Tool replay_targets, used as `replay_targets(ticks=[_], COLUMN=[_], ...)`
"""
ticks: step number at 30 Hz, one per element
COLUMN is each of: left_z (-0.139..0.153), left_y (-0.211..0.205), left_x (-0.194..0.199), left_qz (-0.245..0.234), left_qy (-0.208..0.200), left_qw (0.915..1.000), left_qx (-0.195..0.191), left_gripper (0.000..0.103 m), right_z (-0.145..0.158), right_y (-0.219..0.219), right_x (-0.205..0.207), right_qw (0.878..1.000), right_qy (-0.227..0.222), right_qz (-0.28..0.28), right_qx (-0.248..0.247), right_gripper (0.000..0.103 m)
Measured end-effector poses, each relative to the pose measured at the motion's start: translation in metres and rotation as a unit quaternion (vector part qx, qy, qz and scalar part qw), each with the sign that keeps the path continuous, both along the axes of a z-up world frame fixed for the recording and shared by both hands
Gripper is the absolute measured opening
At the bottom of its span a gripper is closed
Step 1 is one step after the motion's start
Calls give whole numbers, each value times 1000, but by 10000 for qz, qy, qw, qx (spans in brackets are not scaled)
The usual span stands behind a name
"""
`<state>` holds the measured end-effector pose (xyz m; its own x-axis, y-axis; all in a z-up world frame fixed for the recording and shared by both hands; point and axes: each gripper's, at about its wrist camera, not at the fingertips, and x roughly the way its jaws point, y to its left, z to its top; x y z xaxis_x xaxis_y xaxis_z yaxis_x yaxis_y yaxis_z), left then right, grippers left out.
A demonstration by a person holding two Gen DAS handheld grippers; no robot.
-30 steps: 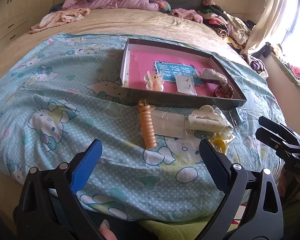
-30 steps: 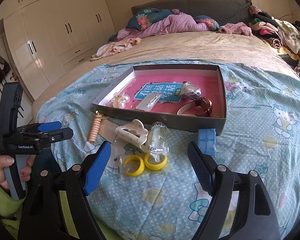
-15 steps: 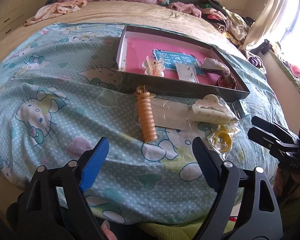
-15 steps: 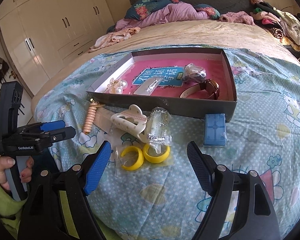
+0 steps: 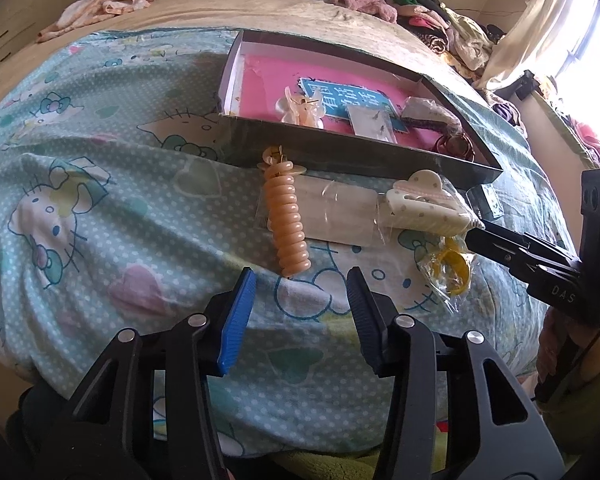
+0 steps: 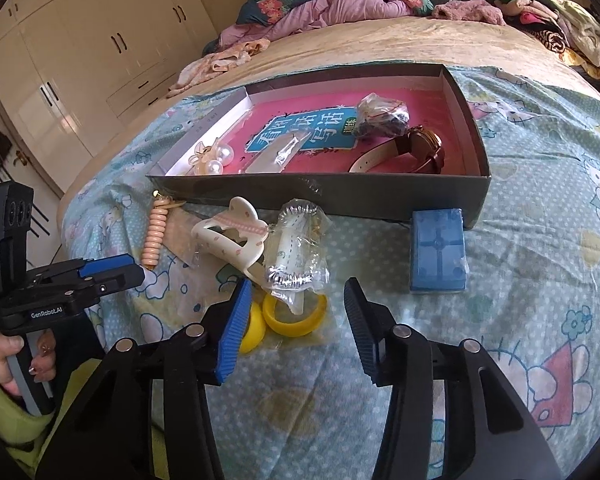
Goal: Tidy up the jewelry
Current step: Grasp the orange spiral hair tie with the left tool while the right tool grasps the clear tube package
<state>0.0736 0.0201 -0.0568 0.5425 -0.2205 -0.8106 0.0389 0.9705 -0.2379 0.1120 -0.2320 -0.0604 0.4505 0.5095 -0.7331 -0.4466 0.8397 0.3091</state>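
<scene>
A dark shallow box [image 5: 340, 156] [image 6: 340, 196] with a pink lining lies on the bed and holds a pearl clip [image 6: 212, 160], small bags and a watch [image 6: 416, 148]. In front of it lie a peach spiral hair tie [image 5: 286, 228] [image 6: 156, 236], a cream claw clip [image 5: 424, 204] [image 6: 232, 236], yellow rings [image 5: 452, 268] [image 6: 296, 314] in a clear bag, a clear bagged item [image 6: 296, 248] and a blue box [image 6: 438, 256]. My left gripper [image 5: 300, 300] is open just short of the hair tie. My right gripper [image 6: 294, 312] is open around the yellow rings.
The bed has a Hello Kitty sheet [image 5: 80, 200]. Piled clothes [image 6: 540, 12] and pillows lie at the far end. White wardrobes [image 6: 80, 60] stand on the left. A bright window [image 5: 592, 60] is on the right.
Both grippers have moved forward and down toward the items on the sheet. Both jaws have narrowed but stay open.
</scene>
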Motion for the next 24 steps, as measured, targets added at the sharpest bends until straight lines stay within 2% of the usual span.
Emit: replay_targets(ticks=[2, 11, 24], left_z=[0, -3, -6], left_y=[1, 1, 1], left_x=[1, 8, 25], left_qz=[19, 54, 187], left_qy=[16, 65, 85], left_qw=[10000, 10000, 9998], left_qx=[-13, -6, -11], left_gripper=[39, 39, 39], right_z=[-2, -13, -17], right_y=[1, 2, 12], right_x=[5, 29, 35], right_qw=[10000, 9998, 9998], right_qy=[22, 158, -104], right_qz=[-22, -5, 130], right_qx=[-11, 72, -71], right_gripper=[40, 35, 30])
